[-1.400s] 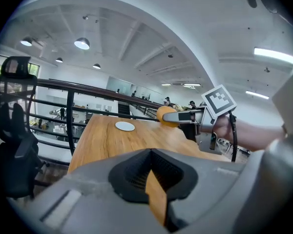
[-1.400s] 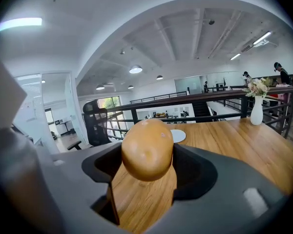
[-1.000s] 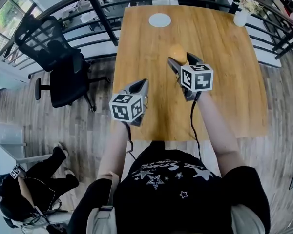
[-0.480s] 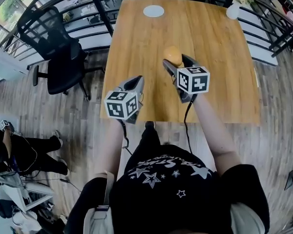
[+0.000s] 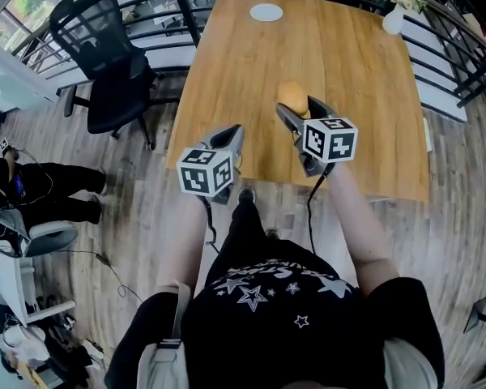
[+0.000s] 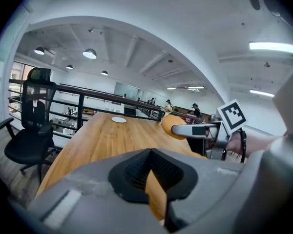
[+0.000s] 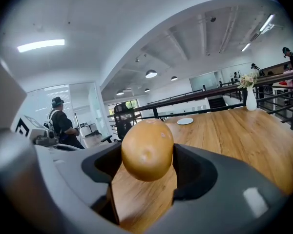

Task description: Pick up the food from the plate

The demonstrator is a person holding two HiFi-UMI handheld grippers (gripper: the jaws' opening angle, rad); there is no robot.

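The right tongs (image 5: pixel 296 110) are closed on the food (image 7: pixel 147 149) – a round golden piece, pressed at both sides by the pads and lifted clear above the middle of the desk (image 5: pixel 364 96). I judge that the picking is mostly done. To do it well I would keep the pressure even and the tongs level, because a round thing can roll out if the grip loosens. The left tongs (image 6: pixel 150 155) hang near, tips together, with nothing in them.

The desk is long, wooden and almost bare. A black railing (image 5: pixel 184 2) surrounds it, and an office chair (image 5: pixel 113 63) stands at the left. At the far edge lie the white plate (image 5: pixel 266 12) – well apart from the food – and a small vase (image 5: pixel 394 19).
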